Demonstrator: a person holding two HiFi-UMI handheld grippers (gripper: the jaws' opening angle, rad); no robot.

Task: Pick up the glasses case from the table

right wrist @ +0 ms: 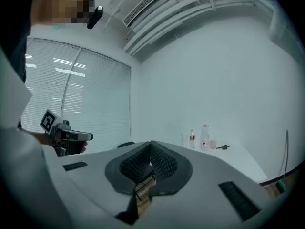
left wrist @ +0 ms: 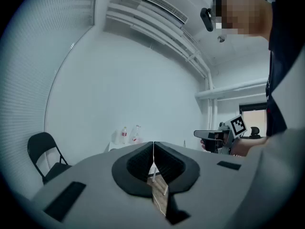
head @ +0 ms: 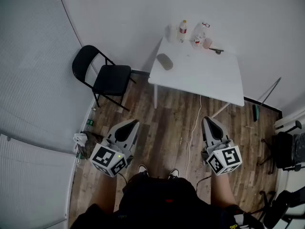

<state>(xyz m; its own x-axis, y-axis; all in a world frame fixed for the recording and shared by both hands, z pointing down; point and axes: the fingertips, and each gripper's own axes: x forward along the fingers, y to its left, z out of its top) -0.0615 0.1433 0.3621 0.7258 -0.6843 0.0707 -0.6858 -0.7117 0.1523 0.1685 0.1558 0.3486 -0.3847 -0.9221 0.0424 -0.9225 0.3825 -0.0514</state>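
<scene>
Case (head: 164,61) lies nr counter's (head: 205,78) left edge, bottles (head: 183,31) at far edge, chair (head: 107,75) beside. L gripper (head: 133,122) & R gripper (head: 206,119) well short of counter, fingers pressed together, empty.

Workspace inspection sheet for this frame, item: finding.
Surface: white table, ahead of the person.
Job's things: glasses case near the table's left edge, untouched.
Clutter: bottles, cups, small dark item along the far edge.
Grippers: left gripper and right gripper both shut, empty, short of the table.
Cables: white cable across the floor from the table toward the person.
Surroundings: black folding chair left of the table; wood floor.
</scene>
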